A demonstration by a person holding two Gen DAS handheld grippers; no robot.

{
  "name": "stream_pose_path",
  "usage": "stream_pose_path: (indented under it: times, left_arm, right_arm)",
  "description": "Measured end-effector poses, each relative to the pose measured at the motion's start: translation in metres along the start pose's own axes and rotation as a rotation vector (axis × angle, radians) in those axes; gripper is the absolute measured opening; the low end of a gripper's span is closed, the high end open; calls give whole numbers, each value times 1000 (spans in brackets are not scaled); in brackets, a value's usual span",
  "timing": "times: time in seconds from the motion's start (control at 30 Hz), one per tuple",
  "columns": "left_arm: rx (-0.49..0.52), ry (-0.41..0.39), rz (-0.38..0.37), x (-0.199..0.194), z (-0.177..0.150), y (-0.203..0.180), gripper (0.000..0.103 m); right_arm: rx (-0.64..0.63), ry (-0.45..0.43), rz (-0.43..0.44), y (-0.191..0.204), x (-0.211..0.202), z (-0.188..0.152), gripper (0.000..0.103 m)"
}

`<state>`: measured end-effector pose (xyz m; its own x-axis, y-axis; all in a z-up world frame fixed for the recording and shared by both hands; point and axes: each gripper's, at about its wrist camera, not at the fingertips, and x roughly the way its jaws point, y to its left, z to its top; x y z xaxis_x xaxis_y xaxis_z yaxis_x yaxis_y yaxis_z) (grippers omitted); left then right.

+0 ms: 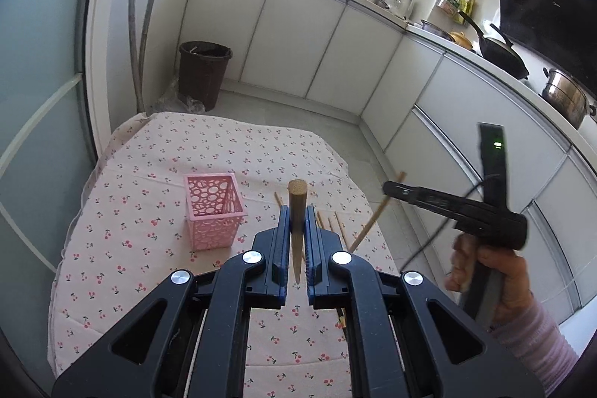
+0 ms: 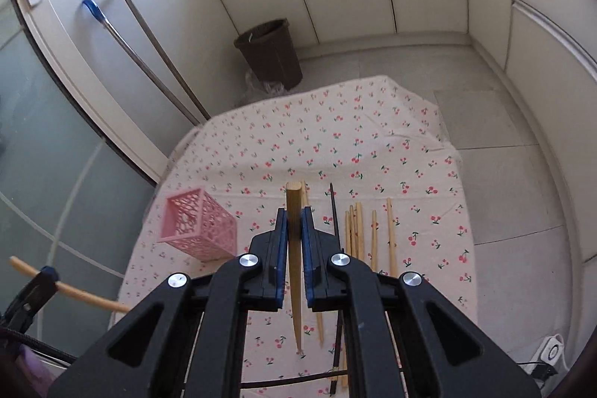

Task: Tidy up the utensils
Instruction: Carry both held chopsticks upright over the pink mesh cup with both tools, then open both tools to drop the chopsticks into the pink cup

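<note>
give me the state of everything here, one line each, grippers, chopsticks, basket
Left hand-held gripper: shut on a brown wooden chopstick.
Right hand-held gripper: shut on a pale wooden chopstick.
Pink perforated plastic basket: upright, looks empty.
Loose wooden chopsticks: lying flat on the cherry-print tablecloth.

A pink plastic basket (image 1: 213, 211) with round cut-out holes is standing upright and empty on the table. One wooden chopstick (image 1: 297, 230) is sticking up between blue pads, thick end up; a second chopstick (image 2: 294, 256) is doing likewise. Several pale loose chopsticks (image 2: 373, 237) and one thin black chopstick (image 2: 334, 215) are lying roughly parallel, well apart from the basket.
</note>
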<state>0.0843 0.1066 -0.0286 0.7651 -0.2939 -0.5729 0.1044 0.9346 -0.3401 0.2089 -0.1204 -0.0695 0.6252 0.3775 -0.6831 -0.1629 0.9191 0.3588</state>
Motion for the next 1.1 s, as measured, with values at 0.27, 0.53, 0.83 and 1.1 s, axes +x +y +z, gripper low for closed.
stream_pose_path:
  times: [0.27,0.53,0.83,1.1]
  left_arm:
    - [-69,-122,97,-19,45,17,6]
    - [-117,-168,172,-10,78,39,6]
    - [-87,-107,201,40,74,53,8]
    - [-152,-245,225,-17,71,65,39]
  right_arm:
    - [57,-156,92,26,-60,39,7]
    - [48,-153,158,63,-48,66,7]
    - [17,-128,149,94,-14,67,8]
    - [-16,-114,108,108,2,62,8]
